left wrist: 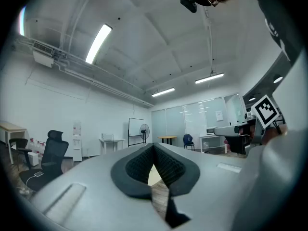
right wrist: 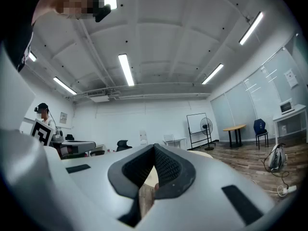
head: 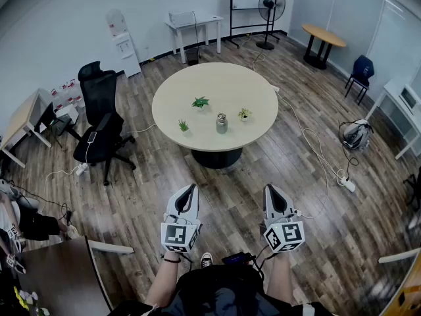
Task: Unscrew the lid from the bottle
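A small grey bottle with a lid stands upright on the round beige table across the room, near its front edge. My left gripper and right gripper are held low in front of the person, well short of the table. Both are shut with nothing between their jaws. In the left gripper view the left gripper points level toward the room, and the right gripper does the same in its own view. The bottle cannot be made out in either gripper view.
Three small potted plants stand on the table around the bottle. A black office chair is left of the table, cables trail over the wooden floor at right, and a dark desk corner is at lower left.
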`<state>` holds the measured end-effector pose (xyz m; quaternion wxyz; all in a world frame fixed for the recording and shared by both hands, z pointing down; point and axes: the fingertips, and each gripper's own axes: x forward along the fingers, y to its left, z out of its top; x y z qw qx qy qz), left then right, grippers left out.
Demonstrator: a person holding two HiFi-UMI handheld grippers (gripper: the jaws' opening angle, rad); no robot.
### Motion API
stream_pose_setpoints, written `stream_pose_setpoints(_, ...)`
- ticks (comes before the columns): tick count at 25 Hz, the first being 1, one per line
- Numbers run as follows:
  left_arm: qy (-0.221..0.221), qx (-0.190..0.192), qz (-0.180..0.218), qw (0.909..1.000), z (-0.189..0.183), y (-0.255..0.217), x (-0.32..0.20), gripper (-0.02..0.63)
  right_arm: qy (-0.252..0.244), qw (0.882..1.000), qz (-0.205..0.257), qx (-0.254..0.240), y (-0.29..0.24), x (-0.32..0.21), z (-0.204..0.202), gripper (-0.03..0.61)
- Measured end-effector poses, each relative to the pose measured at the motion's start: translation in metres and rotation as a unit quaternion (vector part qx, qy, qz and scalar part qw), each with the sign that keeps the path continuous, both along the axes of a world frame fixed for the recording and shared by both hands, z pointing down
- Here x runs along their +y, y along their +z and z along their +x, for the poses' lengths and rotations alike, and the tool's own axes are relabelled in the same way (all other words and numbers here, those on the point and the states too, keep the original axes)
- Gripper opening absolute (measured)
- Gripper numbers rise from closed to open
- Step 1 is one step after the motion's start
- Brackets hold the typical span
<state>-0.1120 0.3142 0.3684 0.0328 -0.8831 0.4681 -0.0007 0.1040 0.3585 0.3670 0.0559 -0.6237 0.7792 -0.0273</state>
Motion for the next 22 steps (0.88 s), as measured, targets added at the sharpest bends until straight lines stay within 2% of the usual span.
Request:
stream_pose_setpoints(15,-0.012,-0.017,-0.002,0.9998,0.027,0.001,0.002,0.002,-0.015,1.0,0.011,-0.012,-0.002,0.002,0.028,0.003)
stream_pose_setpoints(22,-0.028,-0.026,-0.006,0.9993,0.048,0.012,-0.005,0.002,-0.004,0.999,0.012,-0.039,0.008,0.001,0.065,0.003)
